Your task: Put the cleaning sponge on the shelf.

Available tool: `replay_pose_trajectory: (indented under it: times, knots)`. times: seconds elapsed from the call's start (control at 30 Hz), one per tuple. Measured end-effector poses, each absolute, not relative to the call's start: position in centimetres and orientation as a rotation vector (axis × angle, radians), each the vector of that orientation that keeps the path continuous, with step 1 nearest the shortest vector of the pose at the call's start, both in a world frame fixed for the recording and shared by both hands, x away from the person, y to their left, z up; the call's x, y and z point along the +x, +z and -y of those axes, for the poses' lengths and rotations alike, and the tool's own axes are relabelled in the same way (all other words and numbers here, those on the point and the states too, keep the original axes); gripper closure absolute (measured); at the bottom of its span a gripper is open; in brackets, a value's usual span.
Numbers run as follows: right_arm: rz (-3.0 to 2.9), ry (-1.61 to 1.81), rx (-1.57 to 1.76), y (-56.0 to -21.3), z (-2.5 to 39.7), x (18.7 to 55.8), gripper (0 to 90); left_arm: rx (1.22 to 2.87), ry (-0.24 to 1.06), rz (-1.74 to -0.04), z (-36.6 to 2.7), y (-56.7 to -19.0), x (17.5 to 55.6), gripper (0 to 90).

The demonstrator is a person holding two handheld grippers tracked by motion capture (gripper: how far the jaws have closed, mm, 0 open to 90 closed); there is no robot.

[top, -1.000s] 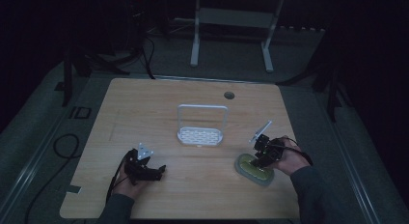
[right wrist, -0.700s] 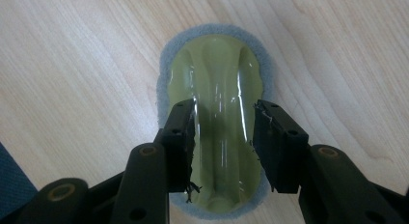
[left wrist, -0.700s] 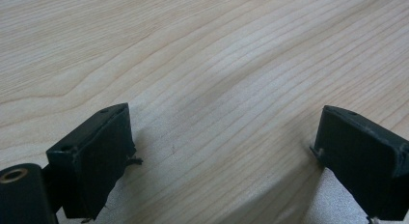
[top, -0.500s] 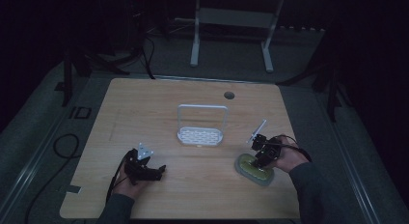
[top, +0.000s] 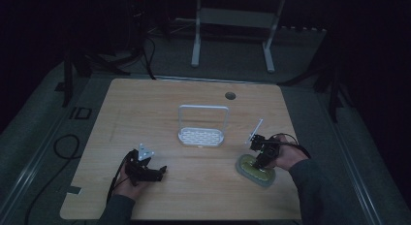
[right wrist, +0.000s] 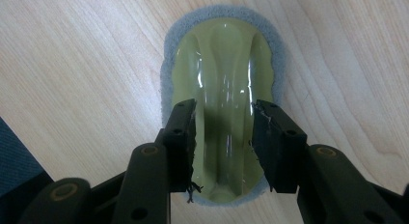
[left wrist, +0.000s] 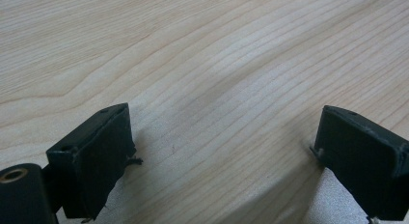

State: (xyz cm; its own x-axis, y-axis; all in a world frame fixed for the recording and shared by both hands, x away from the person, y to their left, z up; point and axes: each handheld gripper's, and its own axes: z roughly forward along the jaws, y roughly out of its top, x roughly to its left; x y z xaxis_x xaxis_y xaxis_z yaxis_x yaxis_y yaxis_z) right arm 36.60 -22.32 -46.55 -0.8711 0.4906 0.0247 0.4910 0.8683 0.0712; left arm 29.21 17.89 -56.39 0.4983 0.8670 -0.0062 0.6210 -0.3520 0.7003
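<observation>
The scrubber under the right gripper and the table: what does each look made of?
The scrubber looks like a glossy yellow-green moulded plastic grip, judging by its sharp streaks of reflected light, on a grey pad with a fuzzy, matte rim, probably felt or abrasive fibre. The table looks like light wood or a wood-look laminate: it shows grain lines and a matte surface, and the pictures cannot settle which.

Room dim; light falls mainly on the wooden table (top: 145, 113) under my fingers. Ahead of my fingers, a round grommet hole (top: 230, 95) near the table's far edge. Beyond it, grey carpeted floor (top: 232, 72) and a white metal frame stand (top: 232, 16). Black cables (top: 63, 142) trail left of my fingers.
</observation>
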Motion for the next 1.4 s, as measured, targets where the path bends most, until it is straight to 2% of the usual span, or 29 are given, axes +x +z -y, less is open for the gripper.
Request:
replay_pose_trajectory:
  times: [0.3,0.7,1.4]
  knots:
    - [3.017,-0.033,-0.778,-47.1,22.1,36.8,61.5,2.095,0.489,-1.216,-17.9,-56.4,29.2,6.6]
    - [3.015,-0.004,-0.751,-47.7,21.8,36.9,70.6,2.095,0.489,-1.216,-17.9,-56.4,29.2,6.6]
    - [3.126,-0.075,-0.647,-46.5,20.5,36.6,71.5,2.095,0.489,-1.216,-17.9,-56.4,29.2,6.6]
